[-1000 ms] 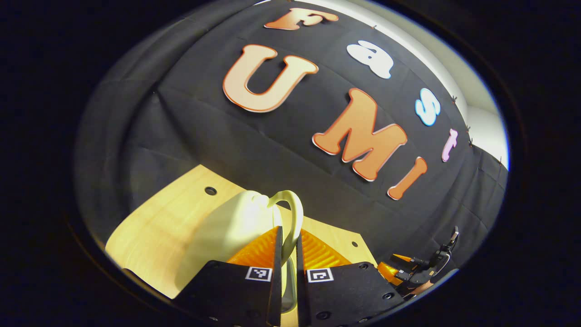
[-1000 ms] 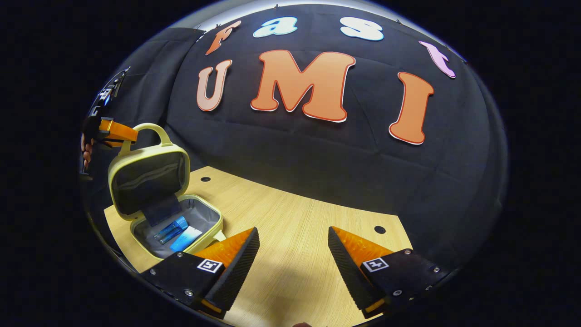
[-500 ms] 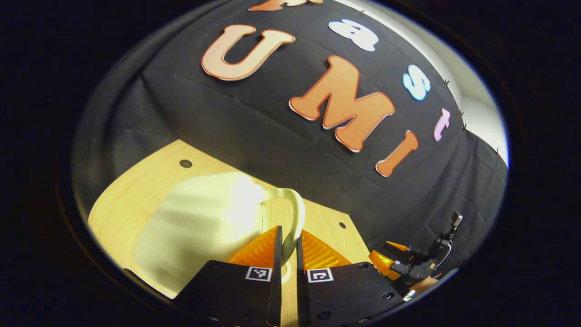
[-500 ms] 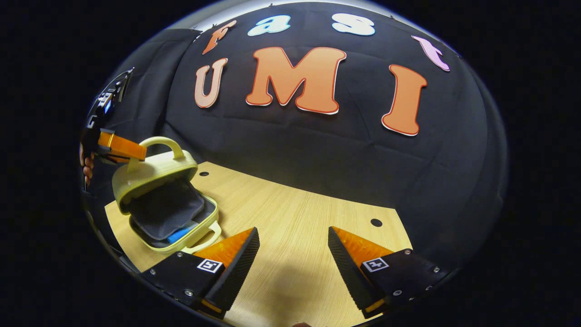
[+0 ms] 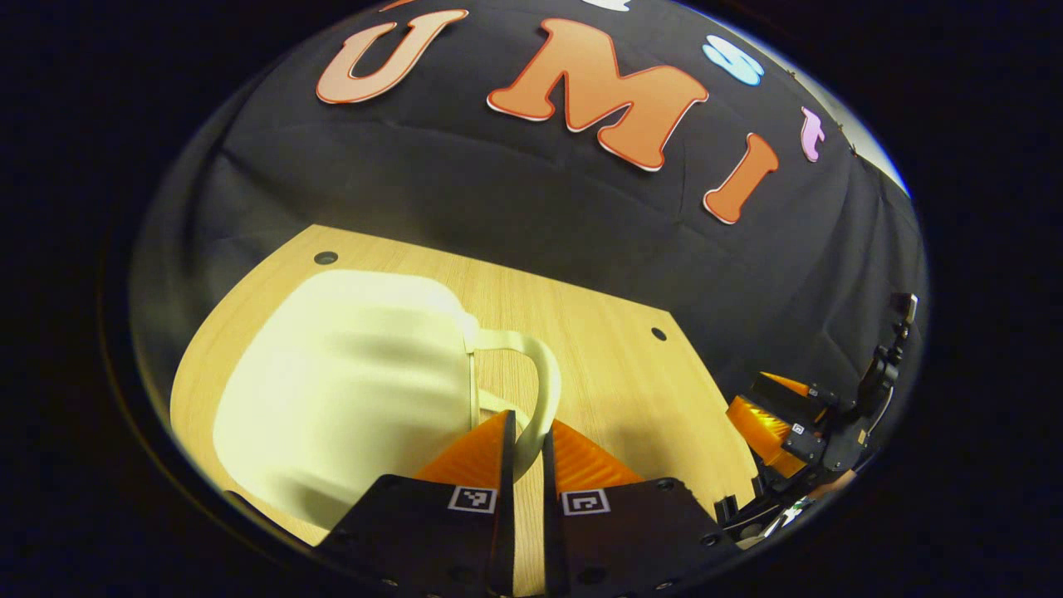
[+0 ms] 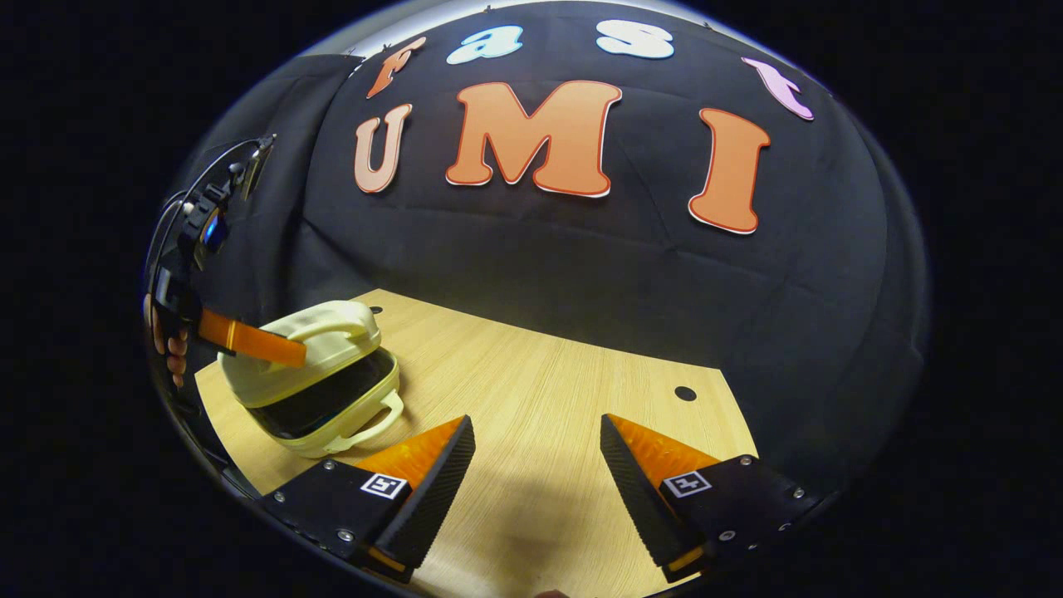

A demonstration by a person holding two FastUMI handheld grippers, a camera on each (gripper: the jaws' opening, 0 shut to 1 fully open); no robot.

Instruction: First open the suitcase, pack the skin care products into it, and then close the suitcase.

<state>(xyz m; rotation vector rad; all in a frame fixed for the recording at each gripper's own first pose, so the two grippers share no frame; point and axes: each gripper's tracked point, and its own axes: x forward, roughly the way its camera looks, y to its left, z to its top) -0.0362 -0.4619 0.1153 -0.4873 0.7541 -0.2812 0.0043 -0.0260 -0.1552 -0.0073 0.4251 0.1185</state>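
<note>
The pale yellow suitcase (image 6: 320,336) lies at the left of the wooden table (image 6: 540,374), its lid tilted low over the base with a dark gap still showing along the front. My left gripper (image 5: 525,436) is shut on the lid's handle (image 5: 546,378); the lid (image 5: 349,390) spreads out to the left of its fingers. In the right gripper view the left gripper (image 6: 291,350) reaches in from the left onto that handle. The skin care products are hidden inside. My right gripper (image 6: 538,448) is open over bare table, to the right of the suitcase.
The base's own handle (image 6: 375,415) sticks out toward the front. Small holes (image 6: 685,393) mark the tabletop near its far edge. The black cloth wall stands close behind the table. A hand (image 6: 170,353) holds the left gripper at the table's left edge.
The left gripper has swung the lid down from upright to nearly closed, covering the blue and white products. The right gripper has stayed open in place.
</note>
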